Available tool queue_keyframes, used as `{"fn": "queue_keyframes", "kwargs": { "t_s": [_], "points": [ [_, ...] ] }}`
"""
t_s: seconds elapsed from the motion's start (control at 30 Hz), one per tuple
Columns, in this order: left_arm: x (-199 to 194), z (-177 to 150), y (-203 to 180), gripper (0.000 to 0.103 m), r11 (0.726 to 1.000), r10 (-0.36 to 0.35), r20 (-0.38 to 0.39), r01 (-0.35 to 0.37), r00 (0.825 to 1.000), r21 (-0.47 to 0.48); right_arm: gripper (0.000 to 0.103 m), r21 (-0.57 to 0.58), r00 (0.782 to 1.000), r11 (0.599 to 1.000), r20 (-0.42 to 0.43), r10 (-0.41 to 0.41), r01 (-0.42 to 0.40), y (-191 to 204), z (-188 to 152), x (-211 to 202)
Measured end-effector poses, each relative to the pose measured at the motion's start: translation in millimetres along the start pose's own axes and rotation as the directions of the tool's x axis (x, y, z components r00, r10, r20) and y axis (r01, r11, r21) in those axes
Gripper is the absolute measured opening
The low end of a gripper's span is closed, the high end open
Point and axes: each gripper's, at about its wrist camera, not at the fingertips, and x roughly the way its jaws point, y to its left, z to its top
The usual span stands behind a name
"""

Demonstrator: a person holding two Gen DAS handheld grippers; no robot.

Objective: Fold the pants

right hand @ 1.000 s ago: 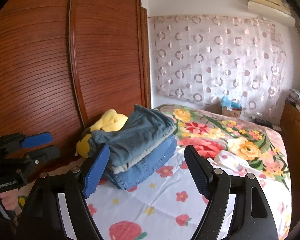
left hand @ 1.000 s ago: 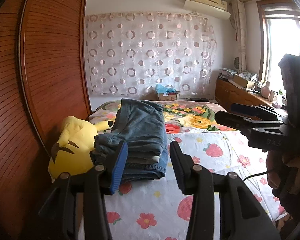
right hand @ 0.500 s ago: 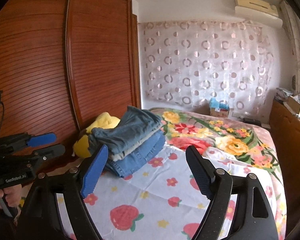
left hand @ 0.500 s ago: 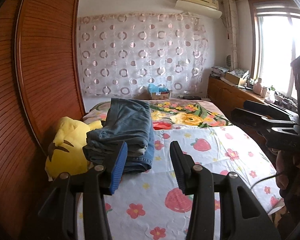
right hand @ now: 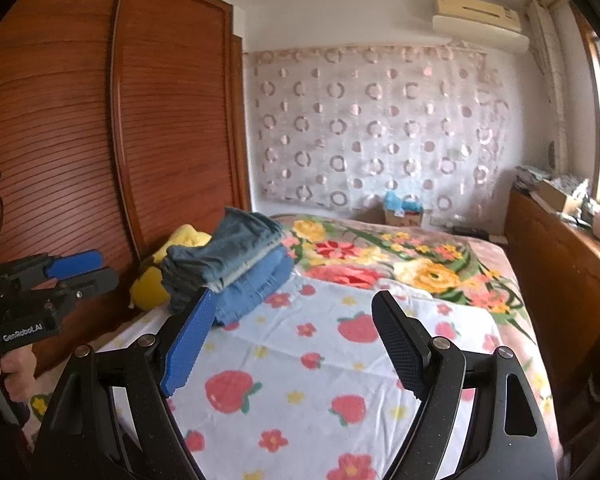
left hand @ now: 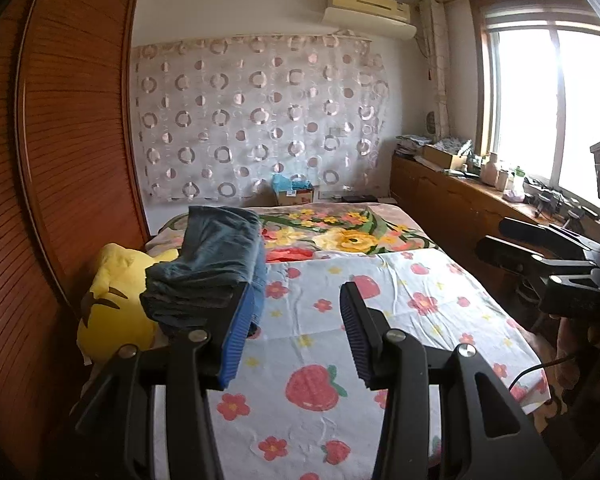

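Nearest to both cameras, the grippers are empty. The left gripper (left hand: 296, 340) has its jaws wide apart w/ nothing between, and the right gripper (right hand: 296, 344) is the same – wide and holding nothing. Both hang above the strawberry sheet (left hand: 380, 304), not touching it. From the right view the left gripper shows at the far left side, in the person's hand (right hand: 8, 372).

Beyond the fingers, at the left edge of the bed, lies the stack of folded pants (left hand: 212, 264): grey-blue jeans on top, brighter blue ones under. It sits just beside the yellow plush toy (left hand: 116, 300), probably put aside there so the sheet is free as work area. I judge the folding is done, or a next pair is awaited – no unfolded pants are visible.

Further back is the floral blanket (left hand: 352, 232), then the wardrobe (right hand: 100, 120) and the circle-pattern curtain (left hand: 256, 120) on the wall.
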Motion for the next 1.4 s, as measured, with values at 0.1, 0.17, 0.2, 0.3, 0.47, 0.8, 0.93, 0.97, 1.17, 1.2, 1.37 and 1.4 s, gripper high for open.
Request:
{"fn": "queue_keyframes", "kwargs": {
  "t_s": [0.1, 0.17, 0.2, 0.3, 0.47, 0.8, 0.93, 0.97, 1.17, 1.2, 1.37, 1.4],
  "points": [
    [0, -3, -6, 0.044, 1.0, -0.007, -0.004, 0.007, 1.0, 0.004, 0.082, 0.012, 1.0, 1.0, -0.008, -0.02, 0.02, -3, -8, -9],
    [0, -6, -10, 0.044, 1.0, -0.007, -0.01, 0.007, 1.0, 0.008, 0.083, 0.02, 1.0, 0.999, -0.004, -0.028, 0.028, -5, -13, -18],
    [1, -7, -13, 0.044, 1.0, -0.009, -0.013, 0.009, 1.0, 0.011, 0.083, 0.023, 0.999, 0.999, -0.002, -0.036, 0.036, -7, -14, -21],
    [2, -9, -15, 0.044, 1.0, -0.016, -0.02, 0.017, 1.0, 0.007, 0.083, 0.043, 0.998, 0.997, 0.001, -0.063, 0.063, -12, -21, -28],
    [5, -12, -22, 0.044, 1.0, -0.023, -0.027, 0.023, 0.999, 0.01, 0.083, 0.076, 0.994, 0.991, 0.003, -0.111, 0.11, -22, -32, -38],
    [-3, -5, -31, 0.044, 0.999, -0.039, -0.001, 0.039, 0.999, 0.009, 0.085, 0.099, 0.981, 0.976, 0.018, -0.194, 0.192, -35, -34, -60],
    [-11, 0, -36, 0.044, 0.999, -0.044, 0.016, 0.043, 0.999, 0.011, 0.085, 0.108, 0.977, 0.972, 0.033, -0.213, 0.208, -35, -32, -71],
    [-13, 2, -37, 0.044, 0.999, -0.043, 0.02, 0.043, 0.999, 0.011, 0.085, 0.109, 0.976, 0.972, 0.039, -0.216, 0.21, -35, -31, -73],
    [-20, 3, -40, 0.044, 0.999, -0.04, 0.029, 0.039, 0.999, 0.015, 0.085, 0.11, 0.974, 0.971, 0.054, -0.221, 0.214, -35, -30, -79],
    [-20, 3, -40, 0.044, 0.999, -0.04, 0.029, 0.039, 0.999, 0.014, 0.086, 0.11, 0.973, 0.97, 0.053, -0.223, 0.216, -35, -31, -78],
    [-21, 3, -40, 0.044, 0.999, -0.041, 0.025, 0.041, 0.999, 0.008, 0.086, 0.109, 0.974, 0.97, 0.052, -0.222, 0.216, -35, -32, -77],
    [-21, 3, -40, 0.044, 0.999, -0.041, 0.024, 0.041, 0.999, 0.006, 0.086, 0.11, 0.973, 0.97, 0.05, -0.224, 0.218, -35, -32, -77]
  ]
}}
